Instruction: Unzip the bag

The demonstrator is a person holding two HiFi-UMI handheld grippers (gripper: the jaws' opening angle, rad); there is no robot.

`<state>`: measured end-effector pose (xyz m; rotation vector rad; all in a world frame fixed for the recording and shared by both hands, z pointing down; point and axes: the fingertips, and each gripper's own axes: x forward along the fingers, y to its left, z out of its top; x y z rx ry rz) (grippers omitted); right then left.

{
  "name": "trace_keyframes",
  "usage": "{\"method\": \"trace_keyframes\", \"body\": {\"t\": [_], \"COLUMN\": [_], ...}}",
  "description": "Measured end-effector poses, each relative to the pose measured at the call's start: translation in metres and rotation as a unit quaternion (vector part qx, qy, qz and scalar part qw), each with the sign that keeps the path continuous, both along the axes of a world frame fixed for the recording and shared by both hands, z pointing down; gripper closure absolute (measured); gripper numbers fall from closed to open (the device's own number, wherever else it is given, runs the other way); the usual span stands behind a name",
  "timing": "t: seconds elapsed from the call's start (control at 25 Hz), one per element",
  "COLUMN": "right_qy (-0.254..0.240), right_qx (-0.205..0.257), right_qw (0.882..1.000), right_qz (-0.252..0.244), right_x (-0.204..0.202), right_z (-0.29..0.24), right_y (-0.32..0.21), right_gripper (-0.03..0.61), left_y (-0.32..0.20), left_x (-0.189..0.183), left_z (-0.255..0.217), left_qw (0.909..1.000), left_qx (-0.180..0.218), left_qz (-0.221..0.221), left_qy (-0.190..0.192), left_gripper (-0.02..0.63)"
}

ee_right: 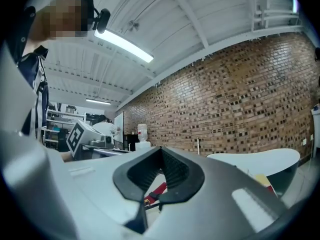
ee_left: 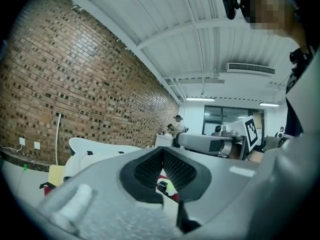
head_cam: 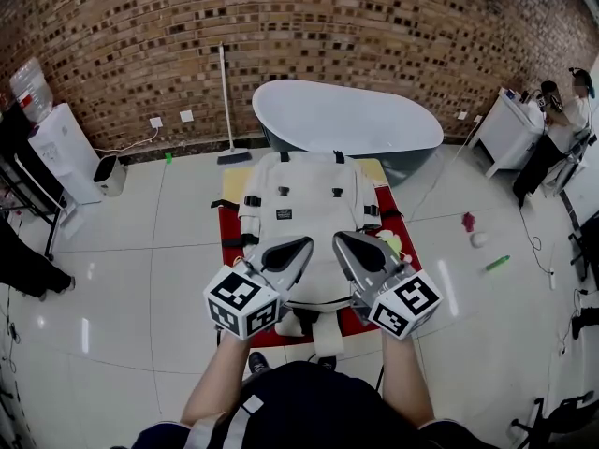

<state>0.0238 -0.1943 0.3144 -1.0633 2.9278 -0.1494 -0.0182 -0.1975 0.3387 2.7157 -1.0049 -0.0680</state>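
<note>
**Desk:** Head view first?

**Photographer:** Centre frame, the white bag (head_cam: 304,190) lies flat on a red mat (head_cam: 230,224) on the floor, below a bathtub (head_cam: 346,110). The left hand-held gripper (head_cam: 307,243) and right hand-held gripper (head_cam: 339,238) hover over its lower end.

**Desk:** Left gripper view?

**Photographer:** Jaws pressed together, nothing between.

**Desk:** Right gripper view?

**Photographer:** Same: together, empty.

**Desk:** The risk?

**Photographer:** Closed tips would likely shove the zip pull aside. Unpinned, the bag could drag under a tug.
</note>
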Motion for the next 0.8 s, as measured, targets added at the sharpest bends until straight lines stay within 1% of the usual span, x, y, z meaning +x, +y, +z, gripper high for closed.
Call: {"method": "trace_keyframes", "body": {"t": [0.16, 0.44, 0.8], "right_qy": [0.002, 0.006, 0.01], "right_qx": [-0.003, -0.002, 0.0], "right_qw": [1.0, 1.0, 1.0], "right_qz": [0.001, -0.005, -0.007], "right_x": [0.0009, -0.001, -0.0003], "right_z": [-0.0007, 0.0001, -0.0011], "right_y": [-0.0004, 0.0019, 0.0038], "right_gripper": [0.575, 0.574, 0.574], "left_y": [0.0008, 0.0019, 0.0052], "left_x": [0.0004, 0.0015, 0.0095], "left_z": [-0.006, -0.0026, -0.006], "left_qw": [1.0, 1.0, 0.9999], "left_qx": [0.003, -0.002, 0.003], "left_qz": [-0.001, 0.001, 0.016], "left_qy": [0.003, -0.001, -0.005], "left_gripper": [0.612, 0.612, 0.612]}}
